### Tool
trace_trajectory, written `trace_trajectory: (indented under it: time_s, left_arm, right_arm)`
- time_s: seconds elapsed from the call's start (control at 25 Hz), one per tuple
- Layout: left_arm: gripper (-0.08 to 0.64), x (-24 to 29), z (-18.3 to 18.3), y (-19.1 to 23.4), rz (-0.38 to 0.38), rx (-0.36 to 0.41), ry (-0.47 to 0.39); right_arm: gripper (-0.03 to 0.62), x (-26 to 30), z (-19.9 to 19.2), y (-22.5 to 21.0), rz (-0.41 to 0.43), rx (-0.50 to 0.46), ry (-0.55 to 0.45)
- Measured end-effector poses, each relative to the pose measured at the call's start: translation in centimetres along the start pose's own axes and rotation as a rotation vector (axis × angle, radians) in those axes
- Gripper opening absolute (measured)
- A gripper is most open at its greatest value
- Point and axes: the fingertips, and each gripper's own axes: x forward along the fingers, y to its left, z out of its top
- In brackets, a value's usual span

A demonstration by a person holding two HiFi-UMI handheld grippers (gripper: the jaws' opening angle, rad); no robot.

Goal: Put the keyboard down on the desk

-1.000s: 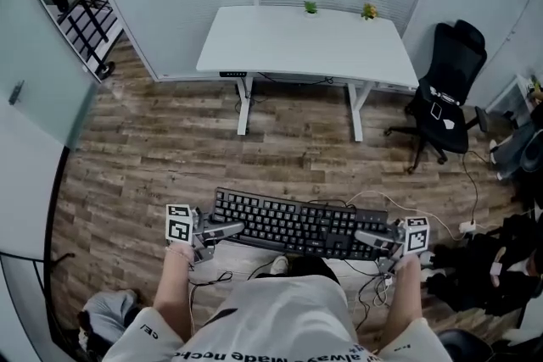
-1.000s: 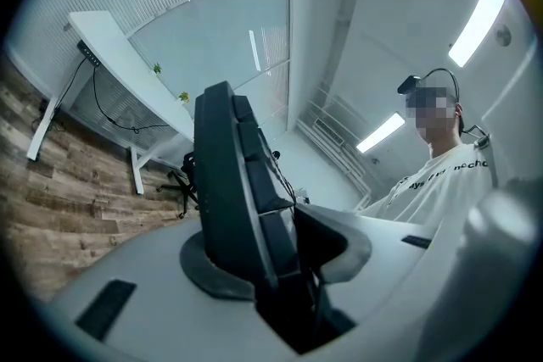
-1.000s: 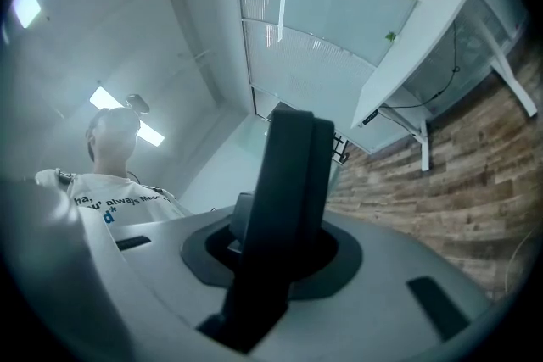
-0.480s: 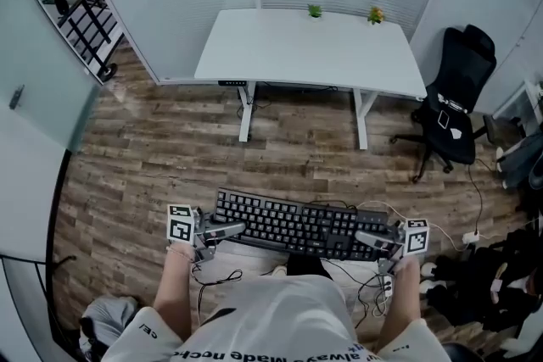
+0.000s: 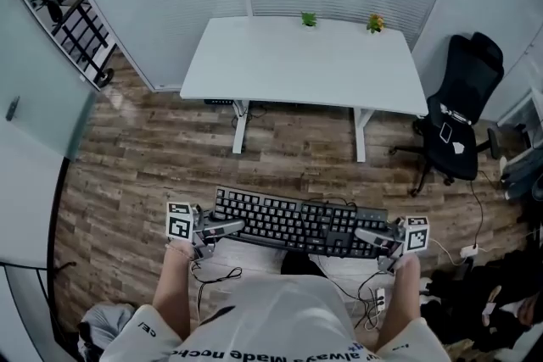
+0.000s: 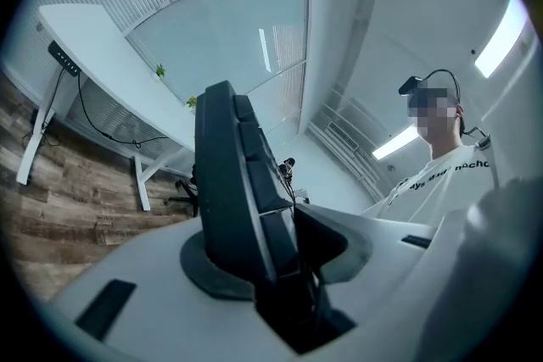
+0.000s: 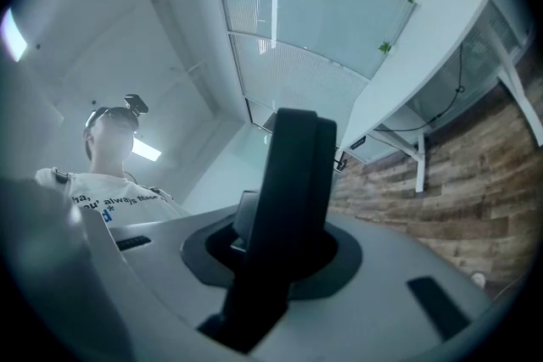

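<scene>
— Black jaws, closed on what?

— Left gripper (image 5: 219,228) clamped on the left end of the keyboard (image 5: 297,223), right gripper (image 5: 375,237) clamped on the right end. Same story in both gripper views: dark edge of the board pinched tight between the jaws, no gap.

— And the board, measured from the desk (image 5: 305,68)?

— Held roughly level in the air, keys up, well short of the desk's near edge, over wood-plank floor (image 5: 153,148).

— The desk top itself?

— White and bare, apart from two small plants (image 5: 309,19) along its far edge. Black office chair (image 5: 462,110) off the desk's right end.

— How far along, then?

— By the look of it, grip secured at both ends, setting-down not achieved: nothing of the keyboard on the desk. Left to do, judging from here: crossing the floor in front of the desk, lowering the board flat onto the top, opening both pairs of jaws.
</scene>
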Motion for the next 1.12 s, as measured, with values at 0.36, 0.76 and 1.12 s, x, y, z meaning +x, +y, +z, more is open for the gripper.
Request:
trace_trajectory:
  time_s: [0.36, 0.76, 1.12]
  left_arm:
    - [0.164, 6.6, 5.4, 3.9, 0.008, -0.016, 0.014]
    - [0.164, 9.3, 7.0, 5.9, 0.015, -0.002, -0.008]
    - [0.164, 11.4, 11.4, 9.4, 0.019, -0.008, -0.007]
  right_arm:
    - [0.112, -3.2, 7.6, -4.1, -0.003, 0.017, -0.010]
    - [0.118, -4.4, 10.9, -6.7, -0.034, -0.001, -0.008]
    - [0.117, -3.9, 16.1, -9.7, -0.034, 0.011, -0.004]
